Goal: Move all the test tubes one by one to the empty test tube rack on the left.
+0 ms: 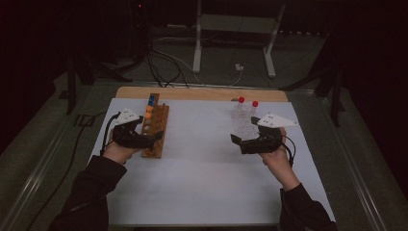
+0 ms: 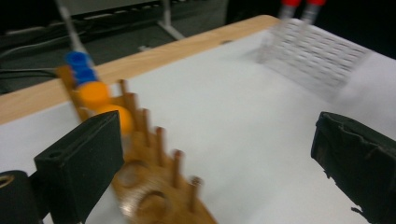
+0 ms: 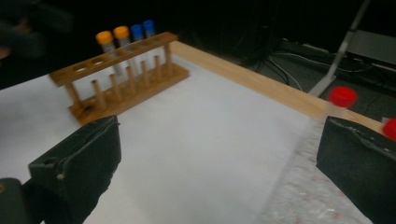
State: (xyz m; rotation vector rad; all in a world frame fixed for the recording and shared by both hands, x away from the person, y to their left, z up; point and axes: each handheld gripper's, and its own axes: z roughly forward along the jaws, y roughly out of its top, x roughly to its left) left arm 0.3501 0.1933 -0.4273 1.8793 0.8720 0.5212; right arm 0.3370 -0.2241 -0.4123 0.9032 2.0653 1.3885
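Observation:
A wooden tube rack (image 1: 155, 127) stands at the left of the white sheet, with two blue-capped tubes (image 1: 151, 100) and two orange-capped tubes (image 1: 148, 112) at its far end. My left gripper (image 1: 156, 137) is beside the rack's near end, open, with nothing between its jaws. In the left gripper view the rack (image 2: 154, 186) runs past the left jaw, and the orange caps (image 2: 93, 93) show behind it. A clear plastic rack (image 1: 243, 120) at the right holds two red-capped tubes (image 1: 248, 102). My right gripper (image 1: 235, 139) hovers open just in front of it, empty, with a red cap (image 3: 342, 96) above its right jaw.
The white sheet (image 1: 202, 168) covers a wooden tabletop (image 1: 202, 93) whose bare strip shows along the far edge. Behind the table, white metal stand legs (image 1: 197, 48) and cables (image 1: 163, 67) lie on the dark floor. Open sheet lies between the two racks.

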